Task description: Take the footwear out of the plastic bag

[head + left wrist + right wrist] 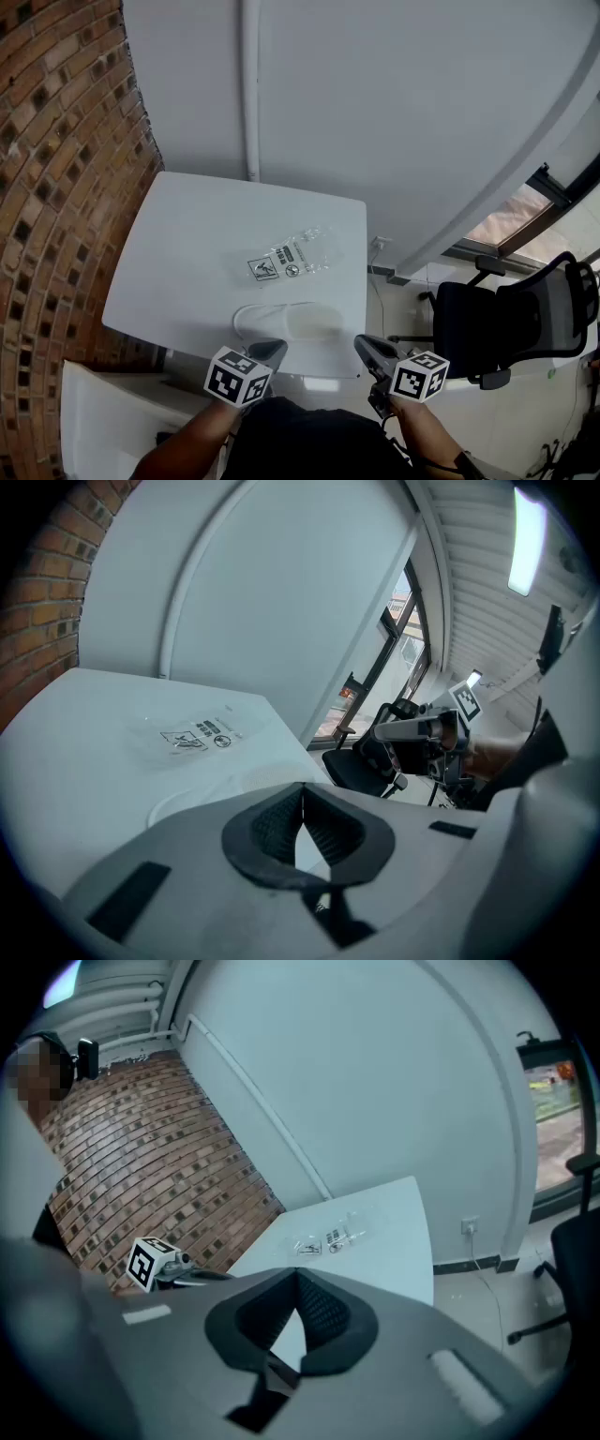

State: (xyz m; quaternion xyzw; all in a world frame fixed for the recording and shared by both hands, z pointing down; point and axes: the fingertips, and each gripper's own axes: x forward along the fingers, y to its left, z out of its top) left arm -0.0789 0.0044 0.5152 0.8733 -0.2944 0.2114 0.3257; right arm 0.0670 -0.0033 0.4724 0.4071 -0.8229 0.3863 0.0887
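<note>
Head view | slipper (286,322) near plastic bag (291,255) | brick wall (56,187) left, chair (487,333) right

The table (178,272) has lots of bare top. Only two low things lie on it: the flat bag (291,255) in the middle and the slipper (286,322) by the front edge, a little apart. A hand could pass left of both, or over them. The brick wall (56,187) stands close on the left and the white wall (375,112) at the back. The chair (497,323) is well off to the right.
</note>
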